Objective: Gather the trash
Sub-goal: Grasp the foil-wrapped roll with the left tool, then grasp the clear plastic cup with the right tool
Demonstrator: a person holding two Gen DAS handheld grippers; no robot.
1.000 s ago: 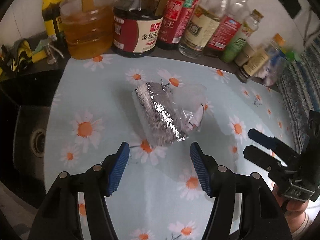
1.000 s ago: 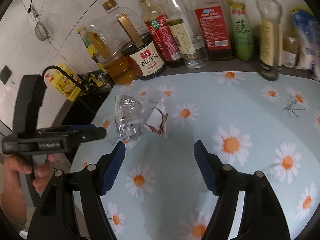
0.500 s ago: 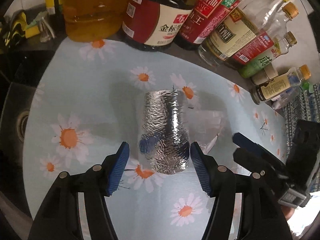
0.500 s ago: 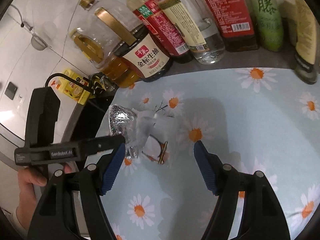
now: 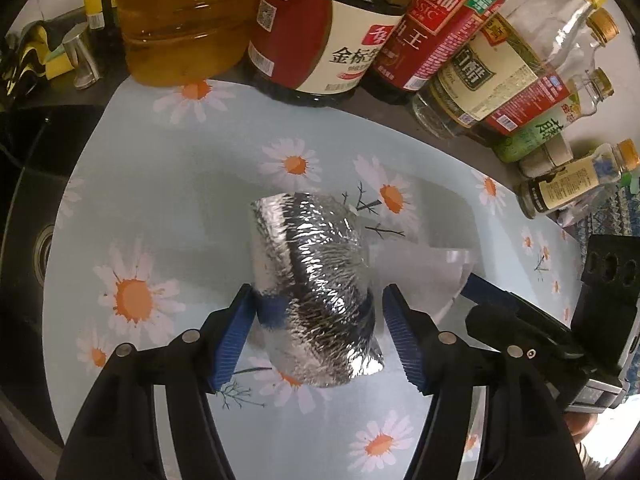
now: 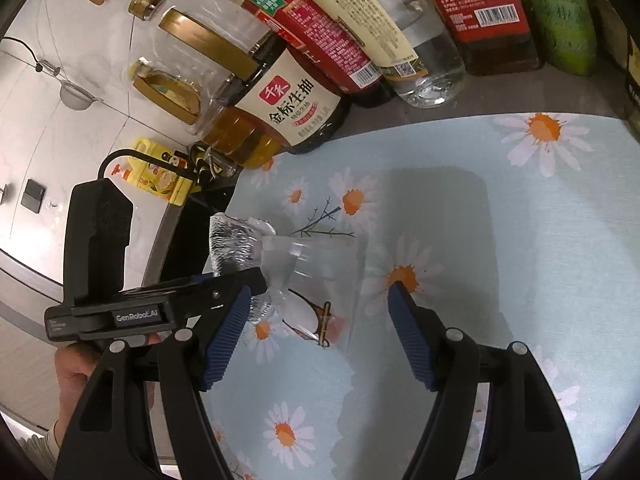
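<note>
A crumpled silver foil wrapper [image 5: 316, 280] lies on the daisy-print mat [image 5: 168, 200]. My left gripper [image 5: 316, 340] is open, its blue pads on either side of the foil's near end. A clear plastic wrapper [image 5: 424, 280] lies just right of the foil. In the right wrist view the foil [image 6: 232, 248] and the clear plastic wrapper [image 6: 320, 280] lie ahead of my open right gripper [image 6: 318, 332], which straddles the wrapper's near edge. The left gripper's body [image 6: 152, 304] shows at the left there.
A row of oil, soy sauce and vinegar bottles [image 5: 328, 48] stands along the back of the mat. Smaller condiment bottles [image 5: 576, 184] stand at the right. A dark sink [image 5: 36, 248] drops off at the mat's left edge. The right gripper's body [image 5: 560, 332] sits close at the right.
My left gripper has moved forward until its pads flank the foil. My right gripper has moved in toward the clear wrapper. Both stay open.
</note>
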